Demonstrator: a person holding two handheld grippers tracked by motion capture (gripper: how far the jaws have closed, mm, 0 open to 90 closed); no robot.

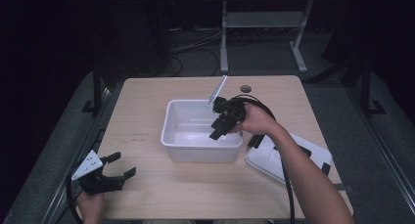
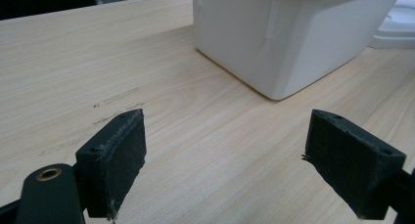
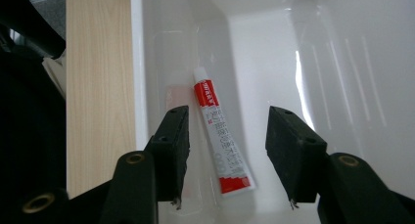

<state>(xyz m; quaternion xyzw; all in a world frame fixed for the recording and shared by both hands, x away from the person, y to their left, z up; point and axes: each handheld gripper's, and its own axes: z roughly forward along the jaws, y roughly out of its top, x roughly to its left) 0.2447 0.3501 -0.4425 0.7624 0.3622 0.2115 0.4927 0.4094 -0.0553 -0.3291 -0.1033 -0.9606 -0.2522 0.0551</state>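
A white plastic bin point(image 1: 169, 131) stands at the middle of the wooden table point(image 1: 147, 101). On the bin's floor point(image 3: 342, 62) lies a white tube with red ends point(image 3: 221, 141). My right gripper point(image 1: 218, 128) hangs over the bin's right side and points down into it. In the right gripper view its jaws point(image 3: 227, 145) stand open above the tube, one to each side, and neither pad touches it. My left gripper point(image 1: 120, 166) rests near the table's front left corner. It is open with nothing between its jaws point(image 2: 225, 155) and faces the bin's corner point(image 2: 284, 43).
A white lid point(image 1: 274, 160) lies on the table right of the bin, under the right forearm; its edge point(image 2: 399, 23) lies behind the bin in the left gripper view. A round cable hole point(image 1: 245, 89) sits near the far edge. Bare wood lies between left gripper and bin.
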